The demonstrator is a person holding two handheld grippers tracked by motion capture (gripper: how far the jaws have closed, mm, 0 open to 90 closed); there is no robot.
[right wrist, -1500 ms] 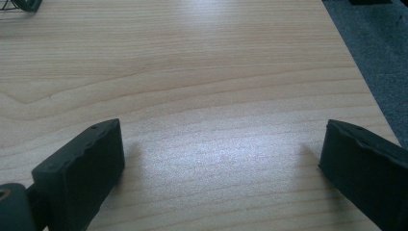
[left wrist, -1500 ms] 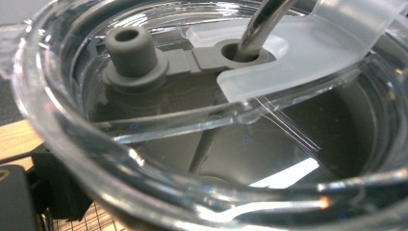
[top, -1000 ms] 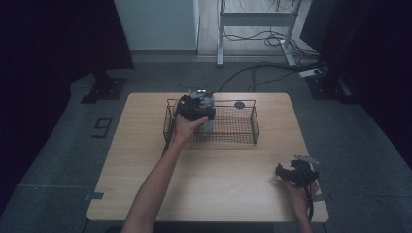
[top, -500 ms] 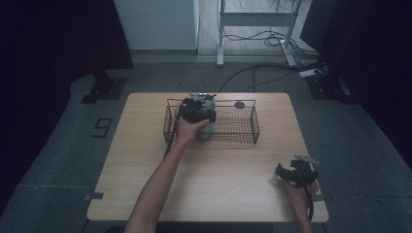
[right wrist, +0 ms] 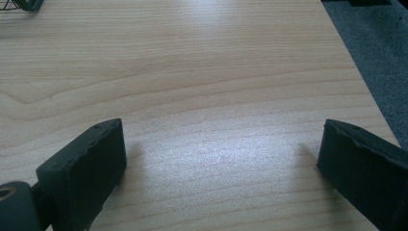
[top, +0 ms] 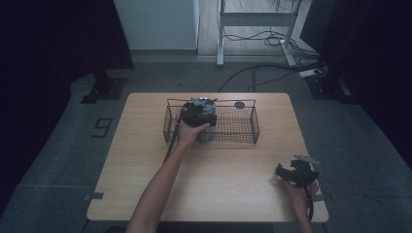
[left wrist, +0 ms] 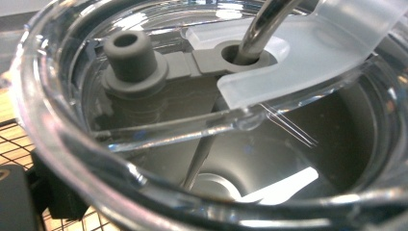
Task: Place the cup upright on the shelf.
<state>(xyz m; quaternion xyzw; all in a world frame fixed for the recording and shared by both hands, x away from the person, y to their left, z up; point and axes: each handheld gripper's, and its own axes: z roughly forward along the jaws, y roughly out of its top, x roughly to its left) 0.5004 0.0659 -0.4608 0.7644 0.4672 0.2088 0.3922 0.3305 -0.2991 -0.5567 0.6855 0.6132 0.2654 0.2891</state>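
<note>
Little has changed over the last second: on the bench (top: 145, 194) the wire basket (top: 243, 127) sits where it was toward the far edge, the left claw (top: 197, 114) has stayed at the basket's left end on the tumbler (top: 207, 136), and the right claw (right wrist: 221, 159) has kept its place near the bench's near right corner, jaws spread wide over bare wood and holding nothing. With no lift or shift to see, my judgement is that the work is at a pause on the tumbler, either just set down or about to be taken out; the frames do not decide between the two. The tumbler's grey body shows behind the basket's near wall, so it is inside the basket, at its left end. Whether the left claw grips it or merely stands around it I cannot tell, since the left gripper view looks from very close into the clear lid (left wrist: 288, 62) and hides the pads. The tumbler appears to stand upright, its long axis vertical and its mouth facing up toward the claw. The metal straw (left wrist: 262, 24) passes through the lid's hole, leaning as it runs down into the cup, and a small grey stopper (left wrist: 130, 55) rises just beside it.
</note>
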